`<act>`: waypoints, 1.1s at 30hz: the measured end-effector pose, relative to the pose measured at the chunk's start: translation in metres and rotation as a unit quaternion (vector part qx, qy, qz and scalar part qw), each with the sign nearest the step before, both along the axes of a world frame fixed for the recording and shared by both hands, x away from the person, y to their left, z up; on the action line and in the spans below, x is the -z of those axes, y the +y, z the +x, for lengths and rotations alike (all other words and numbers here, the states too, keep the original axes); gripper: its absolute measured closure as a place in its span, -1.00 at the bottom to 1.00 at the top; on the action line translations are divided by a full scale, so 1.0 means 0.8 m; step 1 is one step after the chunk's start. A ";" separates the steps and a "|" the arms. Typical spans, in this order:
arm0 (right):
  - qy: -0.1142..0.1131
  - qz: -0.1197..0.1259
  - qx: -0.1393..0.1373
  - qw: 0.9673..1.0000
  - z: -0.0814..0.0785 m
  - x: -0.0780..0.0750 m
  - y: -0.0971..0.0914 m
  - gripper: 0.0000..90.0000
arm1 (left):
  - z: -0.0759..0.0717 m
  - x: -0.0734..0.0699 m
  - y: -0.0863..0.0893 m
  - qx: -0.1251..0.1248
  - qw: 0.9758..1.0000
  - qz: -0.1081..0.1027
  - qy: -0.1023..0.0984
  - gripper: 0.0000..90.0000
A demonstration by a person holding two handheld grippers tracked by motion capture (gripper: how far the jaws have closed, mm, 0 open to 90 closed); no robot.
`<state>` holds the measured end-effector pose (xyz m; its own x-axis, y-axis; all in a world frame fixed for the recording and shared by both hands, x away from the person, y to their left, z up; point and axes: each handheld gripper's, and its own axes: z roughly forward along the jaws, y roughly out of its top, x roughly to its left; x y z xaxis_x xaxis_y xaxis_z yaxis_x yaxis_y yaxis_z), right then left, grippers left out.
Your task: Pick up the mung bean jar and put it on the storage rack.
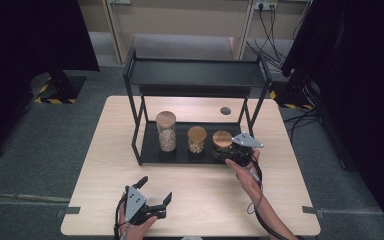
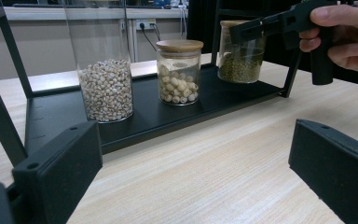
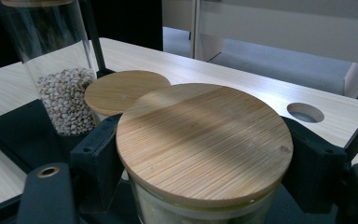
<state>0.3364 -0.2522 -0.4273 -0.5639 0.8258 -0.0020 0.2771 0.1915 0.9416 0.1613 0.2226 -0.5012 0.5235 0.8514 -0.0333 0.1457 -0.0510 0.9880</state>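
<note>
The pale wooden table (image 1: 130,200) is the biggest thing before me, with a round hole (image 1: 225,110) near its far edge, right of the middle. On its far half stands a black 2-level rack (image 1: 195,75), its low tray (image 1: 180,152) reaching toward the middle of the table and carrying 3 glass jars with wooden lids in a row. The tall jar of pale grain (image 1: 166,131) stands at the tray's left end, a shorter jar of larger pale seeds (image 1: 196,139) in the middle, and the jar of green beans (image 2: 240,58) at the right end, close to the rack's right front post. My right gripper (image 1: 230,152) reaches in from the tray's near right corner and its 2 jaws are closed around that green-bean jar just under its lid (image 3: 205,140), 1 pad pressing on each side of the glass; the jar stands upright on the tray. My left gripper (image 1: 155,192) sits low near the table's near edge, left of the middle, well apart from the rack, its jaws spread wide with nothing between them but bare tabletop, pointing toward the jars.
</note>
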 end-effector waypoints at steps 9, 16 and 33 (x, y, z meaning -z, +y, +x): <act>0.004 -0.005 0.010 1.000 0.010 0.006 0.009 -0.47 | 0.000 0.000 0.000 0.000 1.000 -0.001 0.000 -0.95; 0.003 -0.008 0.015 1.000 0.012 0.009 0.016 -0.47 | 0.000 0.000 0.000 0.000 1.000 -0.001 0.000 -0.95; 0.007 -0.005 0.046 0.999 0.018 0.020 0.032 -0.47 | 0.000 0.000 0.001 0.000 1.000 -0.001 -0.001 -0.95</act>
<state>0.3507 -0.2270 -0.4436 -0.4862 0.8739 -0.0034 0.3067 0.1742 0.9357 0.1612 0.2237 -0.5009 0.5243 0.8509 -0.0331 0.1436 -0.0501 0.9884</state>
